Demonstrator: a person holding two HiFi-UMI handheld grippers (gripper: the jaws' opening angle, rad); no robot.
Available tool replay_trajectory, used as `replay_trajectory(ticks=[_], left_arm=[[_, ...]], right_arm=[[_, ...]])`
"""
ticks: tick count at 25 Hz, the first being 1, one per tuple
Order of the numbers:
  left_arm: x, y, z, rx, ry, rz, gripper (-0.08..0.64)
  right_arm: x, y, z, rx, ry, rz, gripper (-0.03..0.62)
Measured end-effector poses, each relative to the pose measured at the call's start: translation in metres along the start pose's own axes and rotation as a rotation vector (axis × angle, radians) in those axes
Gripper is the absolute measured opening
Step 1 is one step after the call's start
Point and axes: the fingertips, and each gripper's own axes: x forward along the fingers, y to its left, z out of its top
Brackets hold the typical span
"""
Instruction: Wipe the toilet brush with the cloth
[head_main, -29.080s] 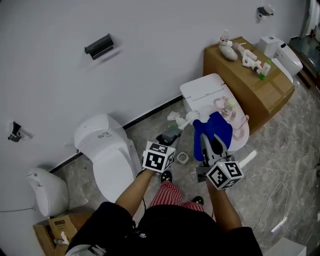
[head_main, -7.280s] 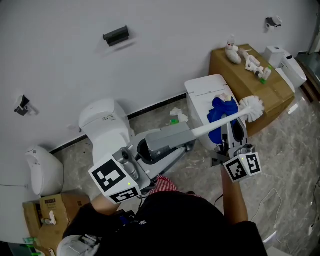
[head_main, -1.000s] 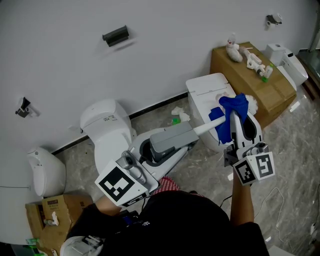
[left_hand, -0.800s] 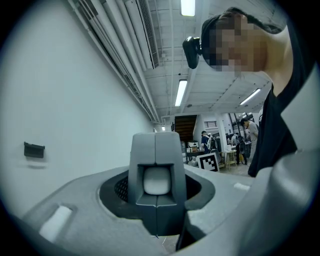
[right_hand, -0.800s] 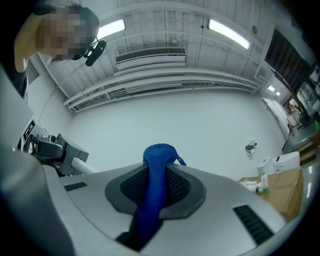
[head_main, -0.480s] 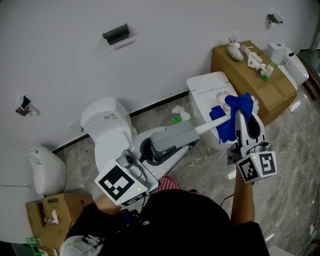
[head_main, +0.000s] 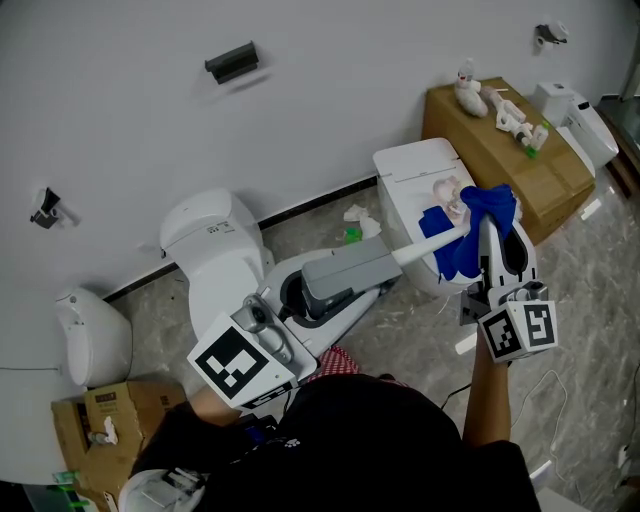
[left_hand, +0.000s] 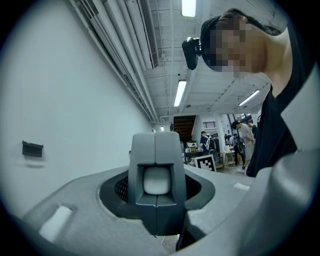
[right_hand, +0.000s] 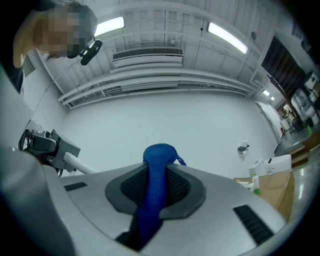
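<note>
My left gripper (head_main: 380, 265) is shut on the white handle (head_main: 420, 250) of the toilet brush, which runs up and right over the toilet. In the left gripper view the jaws meet round the handle's end (left_hand: 156, 181). My right gripper (head_main: 494, 222) is shut on a blue cloth (head_main: 462, 240). The cloth is bunched over the far end of the brush, so the brush head is hidden. In the right gripper view the cloth (right_hand: 154, 187) stands up between the jaws, and the handle (right_hand: 80, 164) shows at the left.
Beneath the brush is a white toilet (head_main: 412, 170) with pale items on its lid. A second toilet (head_main: 208, 245) stands to the left, and a urinal (head_main: 88, 345) at far left. A cardboard box (head_main: 505, 150) carrying small items sits against the wall. Crumpled paper (head_main: 355, 215) lies on the marble floor.
My right gripper has slid the cloth a little right along the brush, and the white bristles that showed beside the cloth are now covered. The left gripper has hardly moved.
</note>
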Motion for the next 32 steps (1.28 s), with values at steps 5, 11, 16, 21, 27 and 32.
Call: replay_trajectory(ticks=[5,11,16,21,27,32], left_arm=[[0.0,-0.002,-0.002,0.0,0.009,0.005,0.169],[0.002,-0.002,-0.003,-0.001,0.01,0.008,0.169],[0.002,0.001,-0.005,-0.008,0.009,0.016,0.169],[0.001,0.003,-0.007,-0.007,0.008,0.029,0.169],[-0.001,0.01,-0.012,0.001,0.017,0.059,0.169],[-0.005,0.02,-0.014,0.003,0.02,0.082,0.169]], right_arm=[[-0.001,-0.002,-0.001,-0.004,0.0,0.0,0.064],[-0.005,-0.002,-0.001,-0.008,-0.011,-0.004,0.064],[-0.006,0.003,0.001,0.001,-0.019,0.019,0.064],[-0.008,0.01,0.002,0.009,-0.022,0.048,0.064],[-0.01,0.027,0.003,0.006,-0.022,0.099,0.064],[-0.009,0.043,0.002,0.005,-0.01,0.143,0.064]])
